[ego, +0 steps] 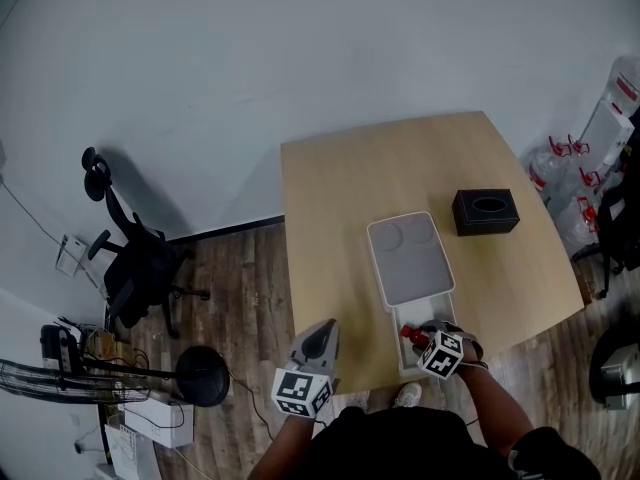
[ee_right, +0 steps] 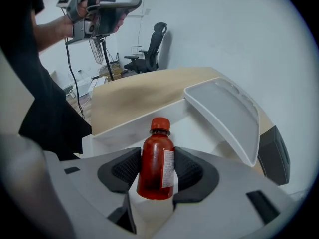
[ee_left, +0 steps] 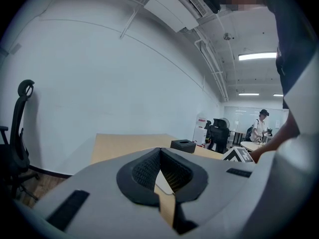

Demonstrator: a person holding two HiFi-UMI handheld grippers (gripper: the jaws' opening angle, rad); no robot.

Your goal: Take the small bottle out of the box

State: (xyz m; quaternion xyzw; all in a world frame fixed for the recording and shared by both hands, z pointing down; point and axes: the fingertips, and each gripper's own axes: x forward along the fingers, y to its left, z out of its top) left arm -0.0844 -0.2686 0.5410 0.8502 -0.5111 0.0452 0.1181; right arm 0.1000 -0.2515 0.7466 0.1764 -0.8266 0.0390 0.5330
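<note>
At the near edge of the tabletop, inside the open white box, the right claw grips the small bottle, one ribbed pad pressed to each side of its body; the grasp looks made, so the step in hand is the lift-out, not yet done, since the bottle sits within the box walls. The left claw is held up off to the side, closed on nothing, and seems to have no part in this. The next move, as I judge it, calls for a straight upward pull that keeps the bottle upright and clear of the box's front wall and of the raised lid just beyond; the grip sits low on the body, so a tilt could let it pivot. The bottle is small and round-bodied, a dark translucent red, with a brighter red screw cap and a white printed label on one side; it stands upright, the neck and cap showing above the pads.
</note>
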